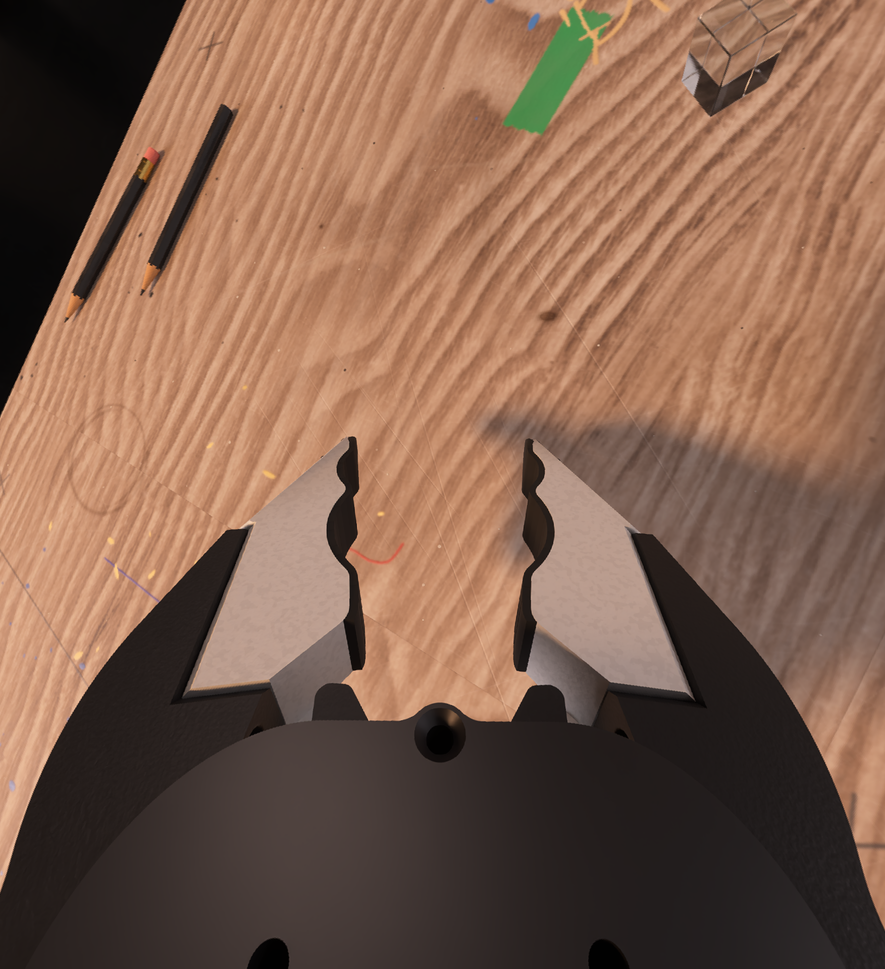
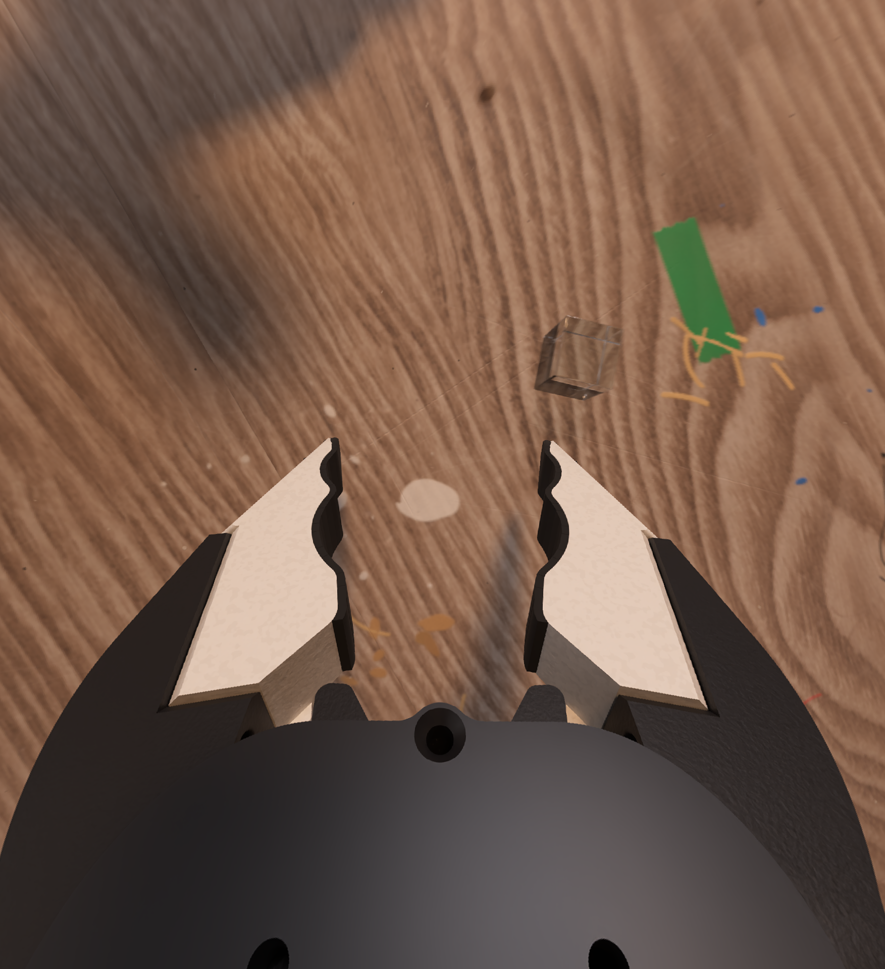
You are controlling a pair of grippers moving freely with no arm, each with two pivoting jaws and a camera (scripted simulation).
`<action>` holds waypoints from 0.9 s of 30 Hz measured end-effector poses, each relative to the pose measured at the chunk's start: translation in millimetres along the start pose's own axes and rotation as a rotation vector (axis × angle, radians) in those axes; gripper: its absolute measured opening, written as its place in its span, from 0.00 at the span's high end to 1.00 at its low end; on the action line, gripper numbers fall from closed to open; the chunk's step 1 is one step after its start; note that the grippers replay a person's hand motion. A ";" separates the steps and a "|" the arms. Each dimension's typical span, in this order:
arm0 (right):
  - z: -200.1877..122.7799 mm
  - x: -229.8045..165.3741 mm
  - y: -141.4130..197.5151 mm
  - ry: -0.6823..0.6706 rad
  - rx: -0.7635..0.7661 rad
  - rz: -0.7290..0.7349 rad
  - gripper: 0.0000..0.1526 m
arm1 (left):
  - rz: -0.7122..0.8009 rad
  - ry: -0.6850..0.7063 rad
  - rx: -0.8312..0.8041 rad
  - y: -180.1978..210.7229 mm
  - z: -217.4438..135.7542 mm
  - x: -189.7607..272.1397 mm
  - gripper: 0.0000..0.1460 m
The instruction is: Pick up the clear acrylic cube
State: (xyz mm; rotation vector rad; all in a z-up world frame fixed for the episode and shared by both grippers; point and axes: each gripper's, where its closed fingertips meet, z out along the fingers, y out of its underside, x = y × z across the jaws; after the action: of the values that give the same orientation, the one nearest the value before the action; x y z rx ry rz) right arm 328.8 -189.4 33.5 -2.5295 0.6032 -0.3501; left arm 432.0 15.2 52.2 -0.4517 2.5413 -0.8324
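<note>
With the clear acrylic cube (image 2: pixel 576 362) resting on the desk (image 2: pixel 325 262) ahead-right of the spread, empty right hand-held gripper (image 2: pixel 440 445), shift right and straddle flat opposite faces; left hand-held gripper (image 1: pixel 440 443) spread, idle.

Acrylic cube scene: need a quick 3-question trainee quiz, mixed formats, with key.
1. True or false: the right tongs are shut on the clear acrylic cube.
2. What lies nearest the cube? A) green tape strip B) the two black pencils C) a mug
3. Fill in: both the left tongs and the right tongs are ____.

Key: 1 false, the cube sits on the wooden table, ahead of the open tongs; 2 A; 3 open.
</note>
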 end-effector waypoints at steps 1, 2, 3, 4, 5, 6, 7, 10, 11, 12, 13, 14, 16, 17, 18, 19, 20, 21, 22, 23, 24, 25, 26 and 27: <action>-5.5 2.3 -1.8 0.003 0.015 0.012 0.51 | -0.003 -0.002 0.003 0.1 -0.1 -1.0 0.57; -11.3 4.6 -2.4 0.013 0.026 0.021 0.51 | -0.006 -0.002 0.005 0.1 0.0 -1.6 0.57; -17.0 5.3 -1.8 0.015 0.036 0.027 0.52 | -0.008 -0.002 0.007 -0.2 0.4 -1.8 0.57; -22.1 4.9 0.2 0.009 0.040 0.028 0.53 | -0.007 -0.001 0.009 -0.7 0.9 -1.5 0.57; -25.9 3.8 3.2 0.004 0.036 0.028 0.55 | -0.005 -0.001 0.011 -1.2 1.6 -0.9 0.57; -28.4 1.7 6.7 -0.005 0.027 0.029 0.57 | -0.002 0.000 0.011 -1.7 2.3 0.0 0.57; -29.9 -0.7 10.1 -0.016 0.017 0.029 0.58 | 0.002 0.001 0.010 -2.2 3.0 1.1 0.57; -29.1 2.3 18.1 0.009 -0.006 0.041 0.58 | 0.014 0.003 0.010 -4.2 4.0 4.3 0.58; -27.5 7.9 19.5 0.037 -0.005 0.062 0.58 | 0.018 0.002 0.010 -4.9 4.2 5.0 0.58; -25.4 14.6 20.8 0.060 -0.002 0.093 0.58 | 0.020 0.000 0.010 -5.6 4.2 5.4 0.58; -23.0 22.9 22.1 0.086 -0.001 0.127 0.57 | 0.022 -0.001 0.011 -6.3 4.2 5.8 0.58; -20.6 31.3 22.3 0.111 0.005 0.155 0.56 | 0.023 -0.002 0.013 -6.8 4.1 6.0 0.58; -15.6 44.3 16.7 0.129 0.047 0.202 0.52 | 0.023 -0.004 0.014 -7.2 3.8 5.8 0.58; -12.8 48.3 11.3 0.125 0.073 0.220 0.49 | 0.022 -0.005 0.014 -7.2 3.7 5.5 0.58; -9.2 50.5 4.6 0.117 0.096 0.226 0.46 | 0.020 -0.005 0.016 -7.2 3.8 5.3 0.58; -4.5 51.3 -3.0 0.102 0.117 0.220 0.44 | 0.018 -0.004 0.017 -7.1 4.0 5.1 0.58; 1.2 52.2 -10.5 0.090 0.130 0.212 0.41 | 0.016 -0.003 0.018 -7.1 4.4 5.1 0.58; 8.1 53.6 -17.2 0.085 0.135 0.205 0.37 | 0.015 -0.002 0.018 -7.0 4.9 5.4 0.58; 16.3 55.6 -23.1 0.082 0.128 0.196 0.32 | 0.015 0.000 0.018 -6.7 5.4 5.7 0.58; 24.6 58.3 -28.2 0.082 0.118 0.189 0.26 | 0.016 0.001 0.017 -6.5 5.8 5.9 0.57; 32.8 61.6 -33.1 0.082 0.111 0.186 0.20 | 0.016 0.001 0.016 -6.2 5.9 5.9 0.57; 41.3 65.1 -37.2 0.078 0.104 0.188 0.15 | 0.015 0.001 0.017 -6.1 5.7 5.5 0.57; 49.1 68.2 -40.0 0.068 0.093 0.193 0.12 | 0.013 0.000 0.018 -6.2 5.2 5.0 0.57; 56.3 71.9 -41.8 0.061 0.080 0.199 0.10 | 0.010 -0.001 0.021 -6.3 4.5 4.4 0.57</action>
State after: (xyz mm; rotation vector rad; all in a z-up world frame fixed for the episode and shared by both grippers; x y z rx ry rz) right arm 425.7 -168.1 18.0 -2.3652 0.8400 -0.3713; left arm 431.5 6.4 51.5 -0.4322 2.5295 -0.8539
